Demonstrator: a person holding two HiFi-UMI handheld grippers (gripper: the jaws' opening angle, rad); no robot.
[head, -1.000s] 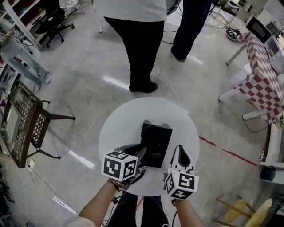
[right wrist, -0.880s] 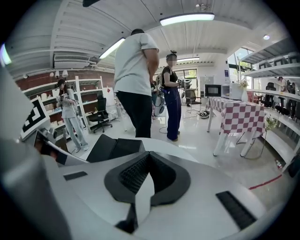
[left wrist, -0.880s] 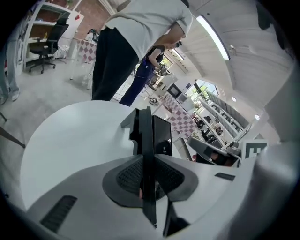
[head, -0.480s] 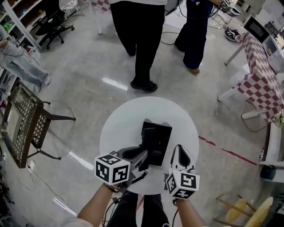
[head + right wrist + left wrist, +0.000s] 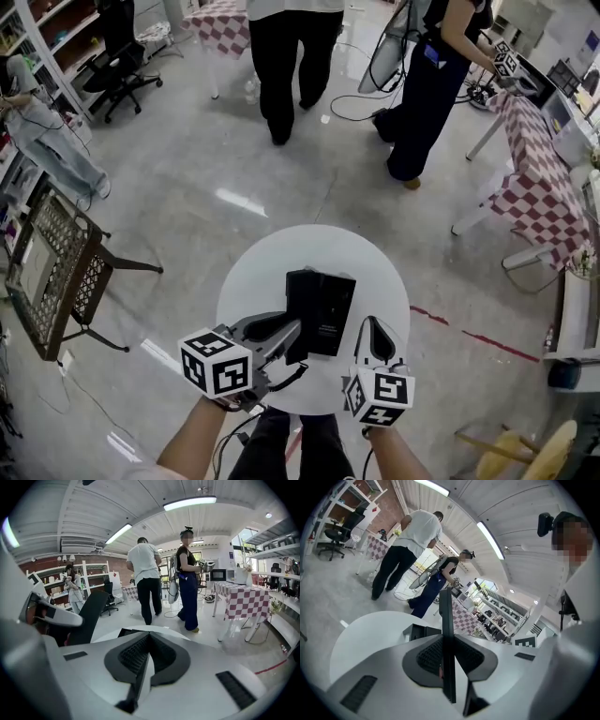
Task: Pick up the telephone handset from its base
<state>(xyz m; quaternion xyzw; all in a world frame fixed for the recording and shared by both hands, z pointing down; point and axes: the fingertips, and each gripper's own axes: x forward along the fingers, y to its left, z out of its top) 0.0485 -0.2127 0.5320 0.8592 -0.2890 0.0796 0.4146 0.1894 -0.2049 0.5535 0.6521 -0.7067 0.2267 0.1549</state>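
A pale, glossy floor (image 5: 187, 187) was seen to fill most of the head view. Two people stood on it towards twelve and one o'clock, well apart from the work. A metal lattice chair (image 5: 56, 272) was placed at nine o'clock.

A round white table (image 5: 253, 272) was set directly below the camera. The black telephone base (image 5: 333, 309) was left lying near its middle. That spot was judged to have been chosen so that either tool could reach it.

The handset (image 5: 298, 305), a thin black slab, was found along the nine o'clock edge of the base. It was gripped at its six o'clock end and pointed towards twelve. In the left gripper view it was seen edge-on, rising between the pads above the base. It was therefore judged to have been lifted off its cradle, though not far.

The left gripper (image 5: 296, 336) was clamped on the handset, its pads pressed against the two broad faces. Such a hold was judged to have been taken because the flat sides offered the firmest seat.

The right gripper (image 5: 377, 328) was held at five o'clock of the base, just beside it and touching nothing. Its jaws were brought together with nothing between them. It was judged to have been kept aside because one tool sufficed for the lift.
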